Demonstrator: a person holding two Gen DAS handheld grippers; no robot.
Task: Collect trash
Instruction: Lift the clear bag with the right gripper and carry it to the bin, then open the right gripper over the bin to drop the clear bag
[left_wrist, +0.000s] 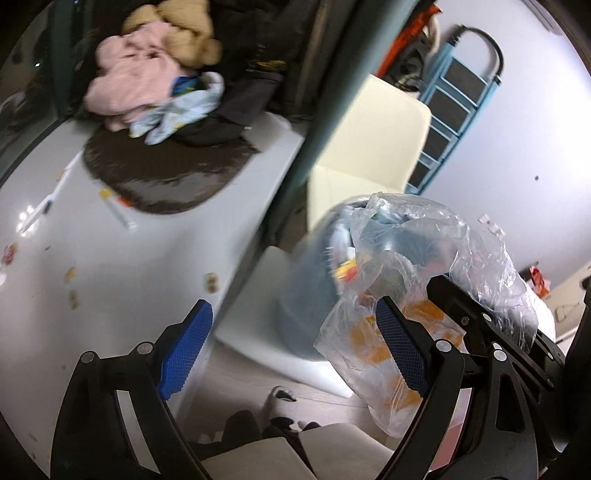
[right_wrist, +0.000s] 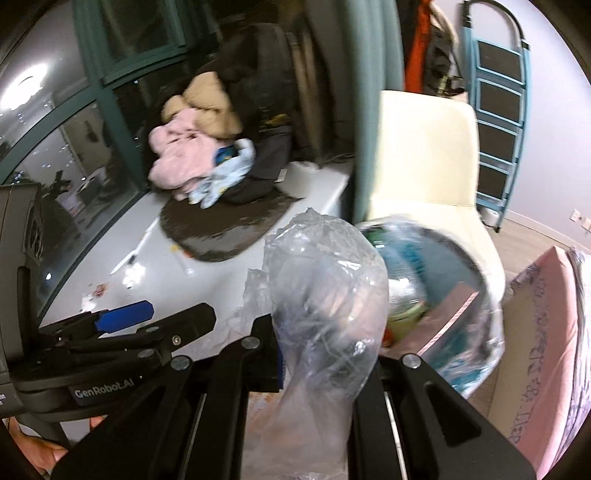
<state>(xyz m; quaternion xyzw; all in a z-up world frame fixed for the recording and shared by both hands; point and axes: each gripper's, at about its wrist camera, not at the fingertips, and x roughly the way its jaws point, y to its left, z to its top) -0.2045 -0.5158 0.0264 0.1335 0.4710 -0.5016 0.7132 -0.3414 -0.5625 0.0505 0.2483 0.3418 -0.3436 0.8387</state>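
Two grippers in frame, both views motion-blurred. Left gripper (left_wrist: 293, 343) has its jaws spread wide, blue pads well apart, nothing between them. Right gripper (right_wrist: 317, 365) is clenched on the gathered neck of a clear plastic trash bag (right_wrist: 325, 295); in the left wrist view that gripper (left_wrist: 476, 314) sits near right, with the bag (left_wrist: 436, 236) bunched around it. Bag mouth bulges over a round trash bin (left_wrist: 310, 288), mixed rubbish visible inside. Bin (right_wrist: 436, 280) stands on the floor just in front of a cream chair (right_wrist: 424, 155). Far right, blue step ladder (right_wrist: 498, 122) leans on the wall. Far left, pile of clothes (left_wrist: 147, 81) on a dark oval mat (left_wrist: 166, 177) on a white ledge (left_wrist: 129, 258) with small scraps scattered. Pink box (right_wrist: 546, 332) near right. Person's foot in a sock (left_wrist: 282, 402) low between the left fingers.
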